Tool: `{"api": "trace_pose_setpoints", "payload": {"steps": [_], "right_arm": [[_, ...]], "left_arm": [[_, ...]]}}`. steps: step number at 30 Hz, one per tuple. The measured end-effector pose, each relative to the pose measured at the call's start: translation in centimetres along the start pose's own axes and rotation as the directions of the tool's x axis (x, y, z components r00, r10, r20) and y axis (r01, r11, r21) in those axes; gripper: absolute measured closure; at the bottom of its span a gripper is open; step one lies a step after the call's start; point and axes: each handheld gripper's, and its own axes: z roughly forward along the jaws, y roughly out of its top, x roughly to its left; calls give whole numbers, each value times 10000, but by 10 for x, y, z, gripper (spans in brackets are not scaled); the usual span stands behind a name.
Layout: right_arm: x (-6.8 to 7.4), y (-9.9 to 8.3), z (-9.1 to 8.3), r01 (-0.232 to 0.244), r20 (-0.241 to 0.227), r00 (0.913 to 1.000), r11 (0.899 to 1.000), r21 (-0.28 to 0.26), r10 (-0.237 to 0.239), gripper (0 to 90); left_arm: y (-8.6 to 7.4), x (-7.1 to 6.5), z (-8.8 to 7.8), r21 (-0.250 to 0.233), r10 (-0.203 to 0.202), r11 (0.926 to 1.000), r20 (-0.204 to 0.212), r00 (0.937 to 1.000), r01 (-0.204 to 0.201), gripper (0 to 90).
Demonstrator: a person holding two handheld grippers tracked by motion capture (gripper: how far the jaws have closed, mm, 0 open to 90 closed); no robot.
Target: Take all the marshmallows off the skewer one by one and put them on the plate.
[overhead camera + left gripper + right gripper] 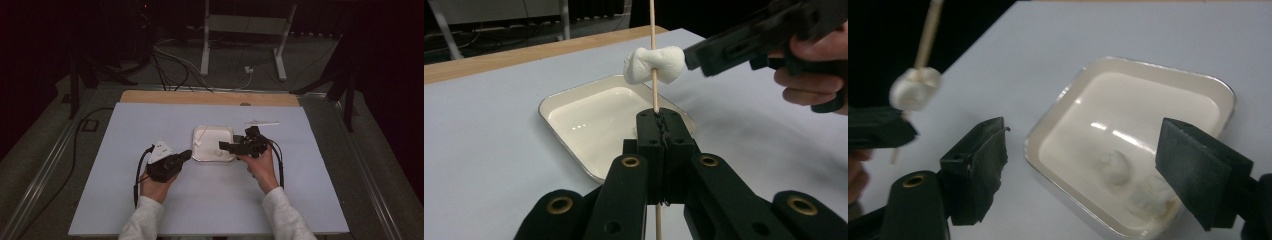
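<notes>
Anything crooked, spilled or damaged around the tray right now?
Nothing spilled. One oddity: the marshmallow on the skewer looks squashed at its middle and sits lopsided. The tray lies flat with two marshmallows inside.

High view overhead, facing forward-down; both gripper views close, sharing the white tray (214, 144).

So there's a thin wooden skewer (654, 60) standing pretty much upright, pinched low down by the left tool (659, 125). A white marshmallow (654, 66) is speared on it partway up, squished a bit so it bulges out on both sides of the stick. Right behind and below sits a shallow white tray (213, 143) with rounded corners and a shiny rim, flat on the pale worktop. Two more soft white marshmallows (1135, 180) lie inside the tray, close together near one corner, blurry in the right gripper view.
</notes>
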Motion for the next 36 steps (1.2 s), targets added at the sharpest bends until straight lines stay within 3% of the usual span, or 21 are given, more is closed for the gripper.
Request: {"api": "trace_pose_setpoints", "payload": {"steps": [9, 17, 28, 36], "right_arm": [[18, 12, -6, 222, -633, 9977, 9994, -272, -239, 181], [30, 18, 0, 254, -1142, 9931, 9994, -241, -280, 181], [44, 19, 12, 270, -1484, 9886, 9996, -18, -270, 191], [49, 21, 19, 167, -1623, 9866, 9998, 112, -146, 263]], "left_arm": [[0, -1, 1, -19, 58, 10000, 15, 10000, -58, 900], [0, -2, 1, -34, 88, 10000, 46, 10000, -88, 900], [0, -5, 3, -53, 156, 9999, 92, 9998, -155, 900], [0, -7, 3, -50, 249, 9997, 105, 9996, -249, 900]]}}
